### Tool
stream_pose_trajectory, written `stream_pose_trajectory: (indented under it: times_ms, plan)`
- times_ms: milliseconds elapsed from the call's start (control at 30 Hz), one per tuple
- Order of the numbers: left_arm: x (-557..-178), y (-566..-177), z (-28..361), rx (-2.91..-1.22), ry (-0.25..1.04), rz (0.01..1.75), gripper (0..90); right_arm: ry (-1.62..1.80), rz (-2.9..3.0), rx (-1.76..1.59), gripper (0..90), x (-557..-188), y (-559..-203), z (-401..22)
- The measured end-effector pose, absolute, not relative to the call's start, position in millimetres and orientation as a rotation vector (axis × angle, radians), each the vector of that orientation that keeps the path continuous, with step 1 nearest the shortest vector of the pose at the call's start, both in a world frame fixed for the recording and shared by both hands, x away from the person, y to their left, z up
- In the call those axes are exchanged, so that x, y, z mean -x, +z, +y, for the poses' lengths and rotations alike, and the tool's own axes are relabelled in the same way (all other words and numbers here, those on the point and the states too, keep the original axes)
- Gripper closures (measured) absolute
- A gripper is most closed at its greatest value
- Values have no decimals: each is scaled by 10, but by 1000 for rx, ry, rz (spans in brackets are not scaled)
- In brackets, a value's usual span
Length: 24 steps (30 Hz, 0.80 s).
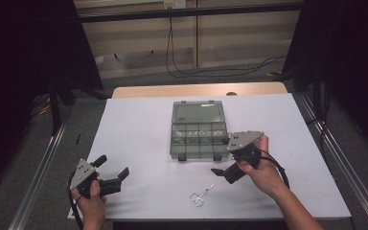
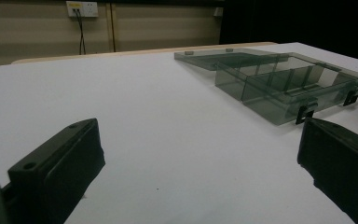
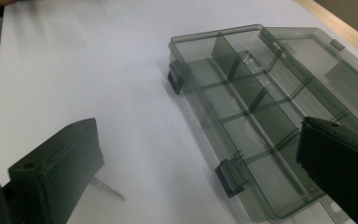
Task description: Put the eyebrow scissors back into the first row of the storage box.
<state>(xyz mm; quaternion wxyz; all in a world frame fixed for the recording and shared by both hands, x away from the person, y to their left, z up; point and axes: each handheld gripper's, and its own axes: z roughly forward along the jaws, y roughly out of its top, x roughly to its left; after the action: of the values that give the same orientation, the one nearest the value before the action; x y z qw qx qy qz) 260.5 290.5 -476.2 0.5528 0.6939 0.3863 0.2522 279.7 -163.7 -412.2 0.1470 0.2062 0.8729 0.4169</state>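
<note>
The left claw (image 1: 112,167) hovers over the desk (image 1: 139,129), jaws apart and empty; the open box (image 1: 199,130) sits ahead to its right. The right claw (image 1: 224,160), also apart and empty, hangs beside the box's front right corner, scissors (image 1: 201,196) just below it. To grip the scissors cleanly, I'd tip this claw down and close across the handles.

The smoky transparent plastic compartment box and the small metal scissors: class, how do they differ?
The smoky transparent plastic compartment box is see-through, large and lies open mid-table; the small metal scissors are shiny, thin and lie shut near the front edge. The box sits level with the right gripper; the scissors lie nearer the person. Both rest untouched on the white sheet.
</note>
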Motion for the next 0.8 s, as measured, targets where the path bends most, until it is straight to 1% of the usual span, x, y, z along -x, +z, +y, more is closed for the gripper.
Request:
stream_pose_trajectory:
  times_ms: [400, 800]
  plan:
    - [-2608, -4760, 2897, -1653, 600, 906, 0, 1083, 2649, -434, 0, -2802, -4165, -1409]
    - [-2607, -4760, 2896, -1644, 595, 910, 0, 990, 2775, -359, 0, -2805, -4225, -1239]
